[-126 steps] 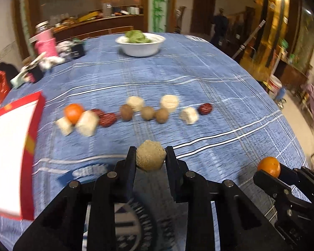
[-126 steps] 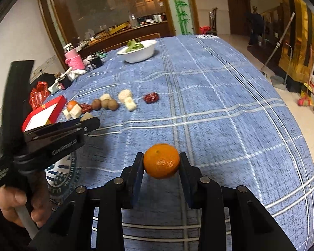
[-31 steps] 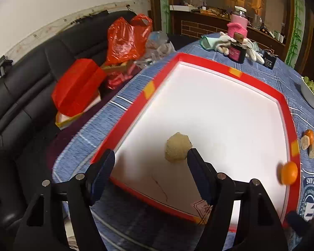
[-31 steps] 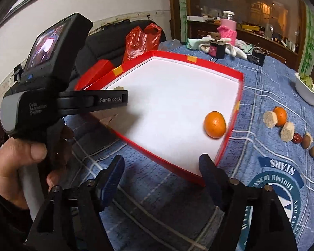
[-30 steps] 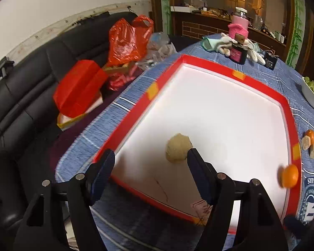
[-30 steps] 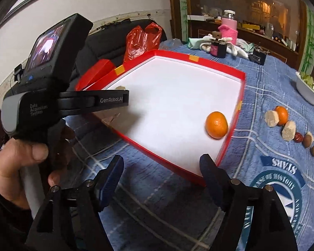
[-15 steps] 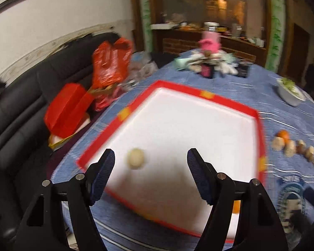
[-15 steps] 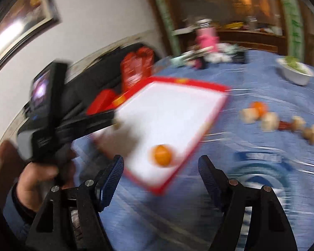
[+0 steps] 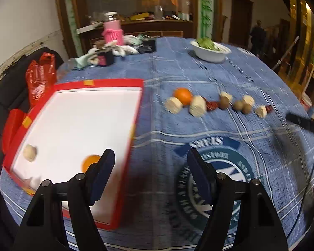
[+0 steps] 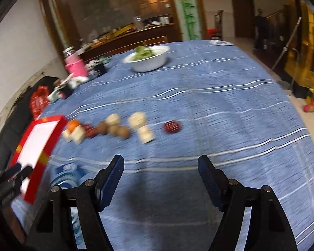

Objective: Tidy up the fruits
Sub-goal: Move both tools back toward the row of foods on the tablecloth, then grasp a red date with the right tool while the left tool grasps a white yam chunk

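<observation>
Crowding is my worry: both my left gripper [image 9: 150, 172] and right gripper [image 10: 161, 174] hang open and empty, and the row of fruits [image 10: 115, 128] lies touching, so grabbing one could knock its neighbours rolling.

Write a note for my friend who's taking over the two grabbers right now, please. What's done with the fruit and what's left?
Left gripper: open, empty, above the red tray's right edge.
Right gripper: empty, nothing between its jaws, over bare blue tablecloth.
Done: one orange and one beige lump lie in the tray.
Left: the row on the cloth, another orange, pale chunks, brown round fruits and red dates.
</observation>
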{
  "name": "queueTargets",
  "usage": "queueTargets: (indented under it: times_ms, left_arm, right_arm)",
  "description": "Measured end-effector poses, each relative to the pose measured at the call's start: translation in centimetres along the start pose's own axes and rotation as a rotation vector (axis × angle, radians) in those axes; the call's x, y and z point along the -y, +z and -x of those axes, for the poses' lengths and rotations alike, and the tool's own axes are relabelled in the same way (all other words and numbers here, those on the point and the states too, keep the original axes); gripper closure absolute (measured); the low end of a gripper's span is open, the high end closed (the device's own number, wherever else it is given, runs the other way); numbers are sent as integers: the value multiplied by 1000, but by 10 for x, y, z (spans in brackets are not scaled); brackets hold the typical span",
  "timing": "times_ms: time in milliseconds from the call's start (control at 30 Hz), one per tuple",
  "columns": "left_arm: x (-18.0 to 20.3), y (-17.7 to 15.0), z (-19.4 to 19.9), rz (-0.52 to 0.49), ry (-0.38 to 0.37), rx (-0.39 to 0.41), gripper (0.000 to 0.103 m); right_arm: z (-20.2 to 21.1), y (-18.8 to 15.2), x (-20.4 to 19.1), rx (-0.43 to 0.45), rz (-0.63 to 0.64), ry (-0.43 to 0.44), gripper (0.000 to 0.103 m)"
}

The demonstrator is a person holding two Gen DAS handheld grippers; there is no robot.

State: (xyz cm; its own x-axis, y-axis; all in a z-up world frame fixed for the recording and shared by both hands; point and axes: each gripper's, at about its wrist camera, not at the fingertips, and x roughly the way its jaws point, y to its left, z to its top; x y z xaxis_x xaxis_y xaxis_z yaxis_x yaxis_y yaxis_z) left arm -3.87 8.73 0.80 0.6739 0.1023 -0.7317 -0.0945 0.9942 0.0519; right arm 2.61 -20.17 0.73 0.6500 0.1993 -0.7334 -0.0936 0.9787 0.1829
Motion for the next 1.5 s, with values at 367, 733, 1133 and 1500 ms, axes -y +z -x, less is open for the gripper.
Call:
queueTargets:
  times_ms: [367, 733, 1133, 1500]
  left_arm:
    - [13, -2, -7, -14, 14, -28, 31]
    - [73, 30, -25, -113, -55, -19, 32]
    - [176, 63, -60, -177, -211, -84, 32]
    - [198, 77, -68, -178, -196, -64, 97]
  right_arm:
    - [-67, 40, 5, -90, 36, -69, 51]
    - [-76, 38, 10, -96, 30, -16, 74]
    - [-54, 52, 52, 29, -161, 65, 74]
    - [-46, 55, 61, 58, -209, 115, 74]
